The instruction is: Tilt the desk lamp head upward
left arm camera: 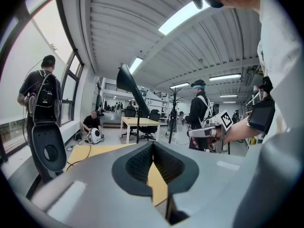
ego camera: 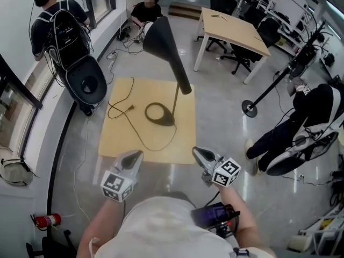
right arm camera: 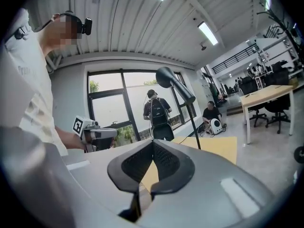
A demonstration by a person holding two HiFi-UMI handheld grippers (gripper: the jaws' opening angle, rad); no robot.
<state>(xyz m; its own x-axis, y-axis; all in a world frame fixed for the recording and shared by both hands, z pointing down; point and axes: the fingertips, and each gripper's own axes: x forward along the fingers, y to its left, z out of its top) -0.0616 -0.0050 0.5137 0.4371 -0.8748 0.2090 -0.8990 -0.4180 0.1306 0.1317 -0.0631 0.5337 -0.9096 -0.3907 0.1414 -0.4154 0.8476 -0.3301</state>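
A black desk lamp stands on a low wooden table [ego camera: 121, 138]. Its cone-shaped head [ego camera: 161, 36] tilts up to the left, above the round base [ego camera: 159, 114]. My left gripper [ego camera: 136, 155] hangs near the table's front edge, shut, with nothing between its fingers. My right gripper [ego camera: 198, 152] is level with it to the right, also shut and empty. Both are well short of the lamp. In the left gripper view the lamp head [left arm camera: 128, 82] shows beyond the closed jaws, and the right gripper view has the lamp head [right arm camera: 169, 78] up high.
The lamp's black cable [ego camera: 121, 109] loops over the table. A person with a backpack [ego camera: 56, 23] stands at the left by a black chair [ego camera: 86, 83]. Another person [ego camera: 146, 9] sits on the floor behind. A wooden desk [ego camera: 231, 31], a stand [ego camera: 269, 93] and a person [ego camera: 301, 125] are to the right.
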